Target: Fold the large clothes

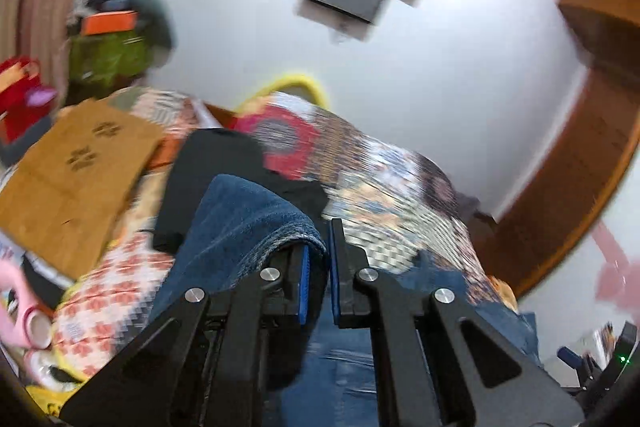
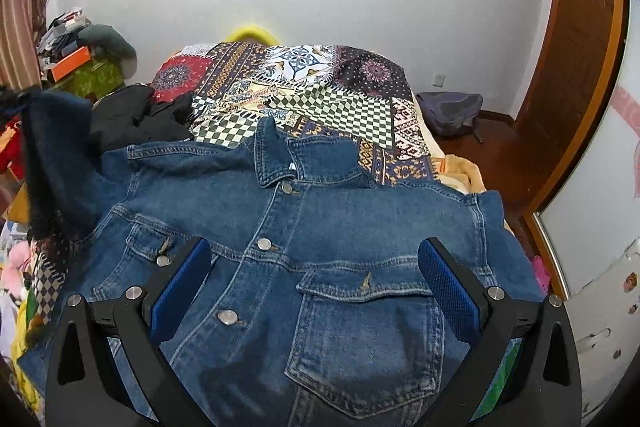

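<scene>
A blue denim jacket [image 2: 320,227] lies front up and buttoned on the patterned bedspread [image 2: 320,99], collar toward the far wall. My right gripper [image 2: 314,267] is open and hovers over its chest, empty. My left gripper [image 1: 318,255] is shut on a denim sleeve [image 1: 248,223] and holds it lifted; the cloth drapes over the left finger. That raised sleeve also shows blurred at the left of the right wrist view [image 2: 56,163].
Black clothes [image 2: 140,119] lie on the bed left of the jacket. A brown cardboard sheet [image 1: 76,179] and clutter sit at the left. A backpack [image 2: 452,111] lies on the floor right of the bed, by a wooden door frame [image 2: 576,67].
</scene>
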`<state>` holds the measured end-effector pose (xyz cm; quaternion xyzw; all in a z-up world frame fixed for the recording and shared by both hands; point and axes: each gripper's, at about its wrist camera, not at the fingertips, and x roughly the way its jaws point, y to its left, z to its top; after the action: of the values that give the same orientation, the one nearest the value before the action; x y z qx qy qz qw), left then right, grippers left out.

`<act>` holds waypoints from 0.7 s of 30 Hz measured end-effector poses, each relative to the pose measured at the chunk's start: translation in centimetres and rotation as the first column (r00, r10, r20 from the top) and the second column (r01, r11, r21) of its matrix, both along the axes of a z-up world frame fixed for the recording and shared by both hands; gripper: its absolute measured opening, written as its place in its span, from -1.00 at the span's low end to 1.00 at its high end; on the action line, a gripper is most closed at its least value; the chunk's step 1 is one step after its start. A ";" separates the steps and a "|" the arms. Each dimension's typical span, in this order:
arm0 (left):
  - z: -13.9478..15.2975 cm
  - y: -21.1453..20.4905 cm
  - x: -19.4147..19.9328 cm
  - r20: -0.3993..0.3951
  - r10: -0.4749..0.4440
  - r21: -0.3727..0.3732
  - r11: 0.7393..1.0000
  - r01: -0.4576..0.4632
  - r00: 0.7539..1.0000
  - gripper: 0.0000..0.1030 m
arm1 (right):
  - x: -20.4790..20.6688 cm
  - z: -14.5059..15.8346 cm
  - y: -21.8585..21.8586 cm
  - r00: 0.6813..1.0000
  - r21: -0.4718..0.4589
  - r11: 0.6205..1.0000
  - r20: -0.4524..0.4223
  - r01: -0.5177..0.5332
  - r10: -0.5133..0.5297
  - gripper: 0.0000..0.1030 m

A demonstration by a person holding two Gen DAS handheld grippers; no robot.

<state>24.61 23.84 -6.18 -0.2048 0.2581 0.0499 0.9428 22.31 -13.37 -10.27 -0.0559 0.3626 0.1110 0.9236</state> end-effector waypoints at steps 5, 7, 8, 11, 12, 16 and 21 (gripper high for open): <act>-1.4 -7.0 3.5 -0.069 -0.164 0.024 0.986 0.166 0.984 -0.86 | -0.4 -0.6 -1.3 1.000 -0.015 1.000 -0.016 0.012 -0.013 0.99; -2.7 -9.9 4.4 -0.119 -0.215 0.050 0.974 0.222 0.969 -0.86 | -0.6 -0.8 -1.9 1.000 -0.010 1.000 -0.025 0.018 -0.018 0.99; -3.7 -11.4 4.9 -0.155 -0.248 0.057 0.964 0.259 0.956 -0.86 | -0.6 -0.8 -2.2 0.999 -0.006 1.000 -0.029 0.020 -0.021 0.99; -6.5 -14.7 5.5 -0.247 -0.327 0.042 0.937 0.347 0.912 -0.86 | -0.7 -1.0 -2.9 0.999 0.003 1.000 -0.040 0.030 -0.030 0.99; -7.3 -15.4 5.5 -0.272 -0.344 0.040 0.929 0.368 0.899 -0.86 | -0.7 -1.1 -3.1 0.999 0.006 0.999 -0.042 0.031 -0.031 0.99; -10.5 -18.9 5.2 -0.383 -0.400 0.047 0.892 0.450 0.833 -0.86 | -0.7 -1.3 -3.5 0.998 0.023 0.999 -0.057 0.036 -0.035 0.99; -13.0 -21.1 4.3 -0.481 -0.416 0.042 0.868 0.494 0.772 -0.85 | -1.2 -1.4 -3.5 0.998 0.015 0.999 -0.060 0.034 -0.033 1.00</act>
<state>28.87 2.76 -19.15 -0.0391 0.5092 -0.1124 0.8524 21.16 -16.92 -11.67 -0.0389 0.3900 0.1000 0.9146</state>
